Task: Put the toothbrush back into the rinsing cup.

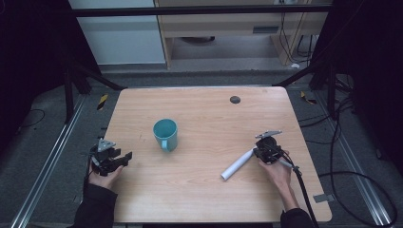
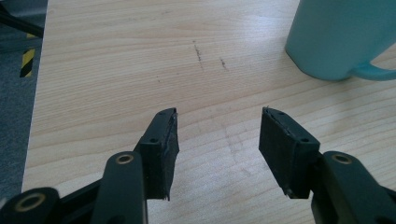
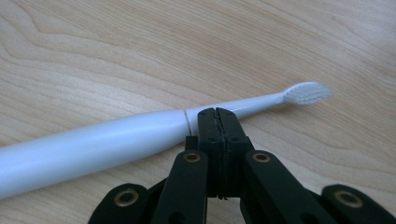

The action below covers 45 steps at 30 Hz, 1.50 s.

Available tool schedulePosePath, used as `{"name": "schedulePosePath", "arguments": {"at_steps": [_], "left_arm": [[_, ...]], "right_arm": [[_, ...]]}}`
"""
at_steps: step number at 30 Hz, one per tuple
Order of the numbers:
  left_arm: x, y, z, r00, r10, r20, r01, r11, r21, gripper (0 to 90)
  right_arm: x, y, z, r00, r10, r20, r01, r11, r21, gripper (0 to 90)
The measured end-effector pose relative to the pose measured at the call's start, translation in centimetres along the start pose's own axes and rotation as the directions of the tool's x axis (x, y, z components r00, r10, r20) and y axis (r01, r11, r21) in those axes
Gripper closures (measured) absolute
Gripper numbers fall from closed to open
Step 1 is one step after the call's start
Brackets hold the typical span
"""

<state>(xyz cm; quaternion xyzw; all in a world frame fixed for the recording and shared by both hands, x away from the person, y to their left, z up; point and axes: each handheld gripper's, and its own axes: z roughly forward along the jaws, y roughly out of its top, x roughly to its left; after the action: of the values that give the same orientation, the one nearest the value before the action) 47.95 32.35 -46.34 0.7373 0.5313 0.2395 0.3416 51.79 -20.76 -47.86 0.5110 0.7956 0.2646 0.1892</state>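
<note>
— While the right gripper (image 3: 218, 112) sits clenched with nothing in it, just this side of the electric toothbrush (image 1: 237, 164), where's that lying?
— Flat on the table (image 1: 199, 199), right side. The teal mug (image 1: 165, 134) stands mid-table, well apart; the left gripper (image 2: 218, 135) rests released, nothing between

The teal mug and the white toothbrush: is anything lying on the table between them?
No. The high view shows bare wood between the teal mug and the white toothbrush.
</note>
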Motion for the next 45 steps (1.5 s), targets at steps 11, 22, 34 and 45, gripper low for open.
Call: {"name": "schedulePosePath", "arguments": {"at_steps": [11,22,34,45], "left_arm": [[0.0,0.0,0.0,1.0,0.001,-0.001,-0.001,1.0,0.002,47.1],[0.0,0.0,0.0,1.0,0.003,-0.001,-0.003,1.0,0.004,47.2],[0.0,0.0,0.1,1.0,0.006,-0.002,-0.006,1.0,0.005,47.3],[0.0,0.0,0.1,1.0,0.007,-0.002,-0.007,1.0,0.004,47.4]], "right_arm": [[0.8,1.2,0.9,0.9997,-0.012,-0.022,0.012,0.9999,-0.003,89.8],[1.5,1.8,1.6,0.9992,-0.028,-0.03,0.028,0.9996,-0.009,89.8],[2.1,2.1,1.8,0.9976,-0.035,-0.06,0.034,0.999,-0.028,89.8],[3.0,2.2,1.8,0.9951,-0.053,-0.084,0.051,0.9983,-0.028,89.9]]}}
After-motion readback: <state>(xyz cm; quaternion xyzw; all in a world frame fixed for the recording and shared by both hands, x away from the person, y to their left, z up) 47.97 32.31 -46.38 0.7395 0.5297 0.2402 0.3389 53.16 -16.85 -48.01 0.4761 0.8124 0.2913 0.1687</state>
